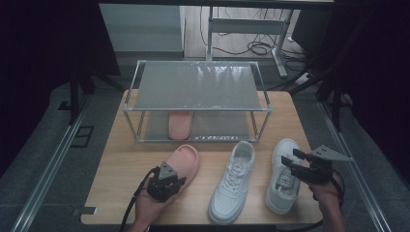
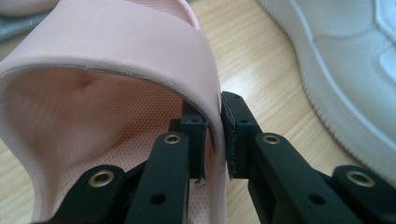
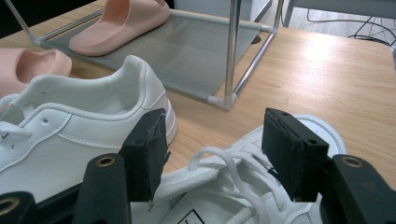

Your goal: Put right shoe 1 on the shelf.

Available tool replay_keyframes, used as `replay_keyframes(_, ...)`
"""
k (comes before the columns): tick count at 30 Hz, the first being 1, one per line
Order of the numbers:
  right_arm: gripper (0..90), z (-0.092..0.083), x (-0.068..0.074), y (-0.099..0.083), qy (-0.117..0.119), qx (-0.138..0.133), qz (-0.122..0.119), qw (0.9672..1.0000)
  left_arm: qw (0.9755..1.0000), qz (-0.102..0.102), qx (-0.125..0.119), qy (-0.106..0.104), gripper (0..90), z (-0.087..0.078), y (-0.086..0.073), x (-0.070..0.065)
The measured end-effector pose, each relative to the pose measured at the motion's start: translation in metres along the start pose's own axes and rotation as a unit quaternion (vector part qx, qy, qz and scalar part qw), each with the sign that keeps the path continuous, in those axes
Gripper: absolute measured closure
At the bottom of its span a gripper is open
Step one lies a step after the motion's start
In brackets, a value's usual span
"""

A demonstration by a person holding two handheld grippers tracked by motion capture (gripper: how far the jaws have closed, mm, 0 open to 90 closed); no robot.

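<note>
Dark room all around, with a light wooden surface point(image 1: 121, 164) in the middle and a two-tier metal shoe rack point(image 1: 198, 99) sitting at the 12 o'clock end of it. One pink slide point(image 1: 180, 123) is on the rack's lower shelf.

Left claw point(image 1: 170, 180) is at roughly 7 o'clock, and it's clamped on the other pink slipper point(image 1: 183, 162): in the left gripper view one pad sits inside the strap and the other outside, pinching the strap's side wall point(image 2: 215, 135) tight between them. That slipper lies on the wood just in front of the rack, toe pointing toward 12.

Right claw point(image 1: 293, 163) hovers at about 4 o'clock over the right white sneaker point(image 1: 282, 176), jaws spread wide with the laces point(image 3: 233, 172) between them and nothing gripped. The second white sneaker point(image 1: 233, 182) lies between the slipper and that one, close to both.
</note>
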State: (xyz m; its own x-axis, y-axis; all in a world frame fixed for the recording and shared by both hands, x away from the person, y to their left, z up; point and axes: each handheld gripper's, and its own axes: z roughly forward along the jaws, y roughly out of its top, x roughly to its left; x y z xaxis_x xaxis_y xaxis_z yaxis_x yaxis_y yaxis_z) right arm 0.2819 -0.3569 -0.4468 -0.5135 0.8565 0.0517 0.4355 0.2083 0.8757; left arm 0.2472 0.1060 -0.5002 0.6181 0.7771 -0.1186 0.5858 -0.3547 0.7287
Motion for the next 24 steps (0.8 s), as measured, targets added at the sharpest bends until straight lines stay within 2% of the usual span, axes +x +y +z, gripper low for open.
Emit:
replay_keyframes(6,40.8,0.000,0.001,0.000,0.001,0.000,-0.001,1.0000,0.9995,-0.007,-0.029,-0.006,80.8,0.002,0.014,-0.001)
replay_keyframes(11,40.8,0.000,0.000,0.000,0.000,-0.001,0.001,1.0000,0.9991,-0.009,-0.040,-0.015,80.9,0.008,0.029,-0.003)
replay_keyframes(18,40.9,0.001,0.001,0.000,0.002,0.000,0.000,1.0000,0.9962,-0.033,-0.077,-0.023,81.1,0.018,0.052,-0.001)
replay_keyframes(24,40.8,0.001,0.001,0.000,0.001,0.000,0.001,1.0000,0.9962,-0.034,-0.078,-0.016,81.2,0.035,0.076,-0.004)
